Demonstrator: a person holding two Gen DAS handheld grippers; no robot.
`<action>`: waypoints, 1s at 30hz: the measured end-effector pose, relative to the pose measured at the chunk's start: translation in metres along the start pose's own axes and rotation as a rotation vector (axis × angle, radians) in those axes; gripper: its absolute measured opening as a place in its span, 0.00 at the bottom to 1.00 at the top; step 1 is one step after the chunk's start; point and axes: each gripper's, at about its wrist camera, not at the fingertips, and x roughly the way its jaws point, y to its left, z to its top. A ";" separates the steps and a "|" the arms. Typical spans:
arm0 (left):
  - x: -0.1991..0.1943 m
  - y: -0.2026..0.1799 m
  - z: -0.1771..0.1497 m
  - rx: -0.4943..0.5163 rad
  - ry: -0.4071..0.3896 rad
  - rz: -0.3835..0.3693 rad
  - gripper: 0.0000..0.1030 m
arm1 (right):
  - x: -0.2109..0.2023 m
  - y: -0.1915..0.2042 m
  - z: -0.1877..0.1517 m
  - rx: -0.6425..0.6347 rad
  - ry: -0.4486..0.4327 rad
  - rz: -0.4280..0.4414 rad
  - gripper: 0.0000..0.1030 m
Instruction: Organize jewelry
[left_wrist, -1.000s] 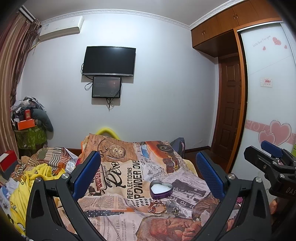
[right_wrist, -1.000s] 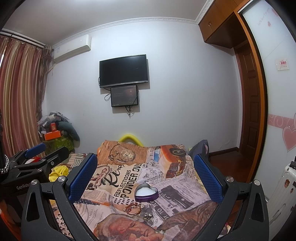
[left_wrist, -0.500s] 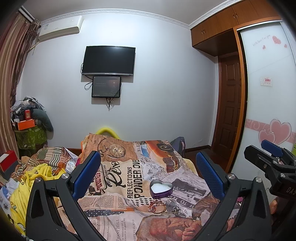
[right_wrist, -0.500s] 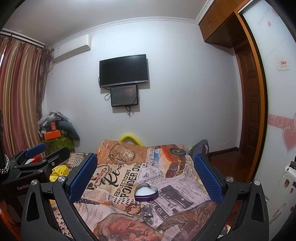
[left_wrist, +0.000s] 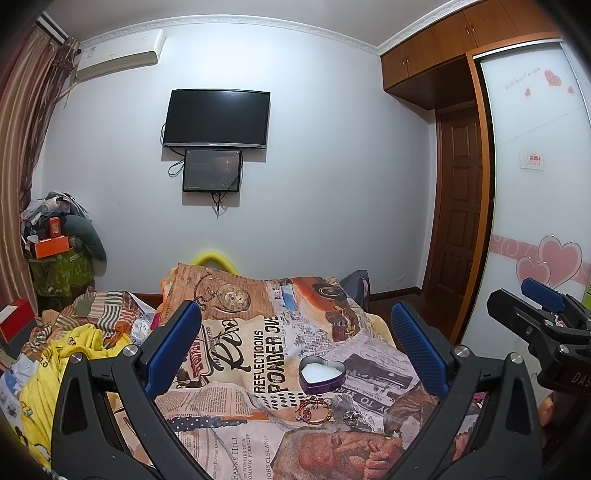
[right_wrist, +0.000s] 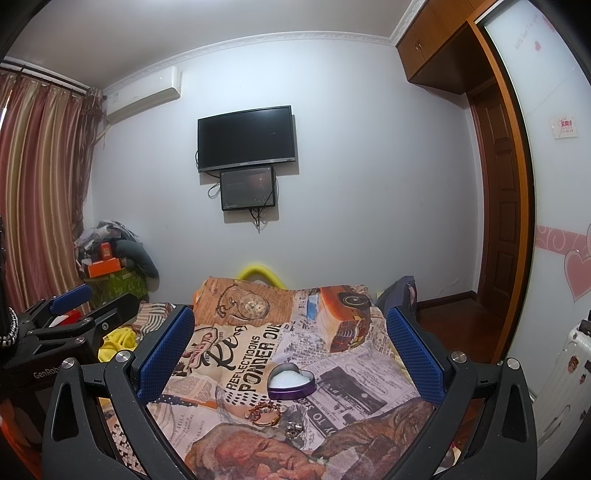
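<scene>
Two tongs (left_wrist: 295, 343) (right_wrist: 291, 343) gaping, bedspread (left_wrist: 273, 343) "REFLECTIONS PONDER"

Glossy metal tin (left_wrist: 322, 375); cloth bedspread (left_wrist: 240, 354)

Even, cool indoor light, soft shadows; both views are sharp at centre, with strong fisheye bending and dark vignetted corners.
</scene>
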 end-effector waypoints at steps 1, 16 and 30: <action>0.000 0.000 0.000 0.000 0.000 -0.001 1.00 | 0.000 0.000 0.001 0.000 0.000 0.000 1.00; 0.035 0.006 -0.007 -0.005 0.079 0.013 1.00 | 0.017 -0.008 -0.005 -0.003 0.051 -0.016 1.00; 0.141 0.028 -0.063 0.060 0.370 0.078 1.00 | 0.081 -0.028 -0.050 -0.027 0.303 -0.065 1.00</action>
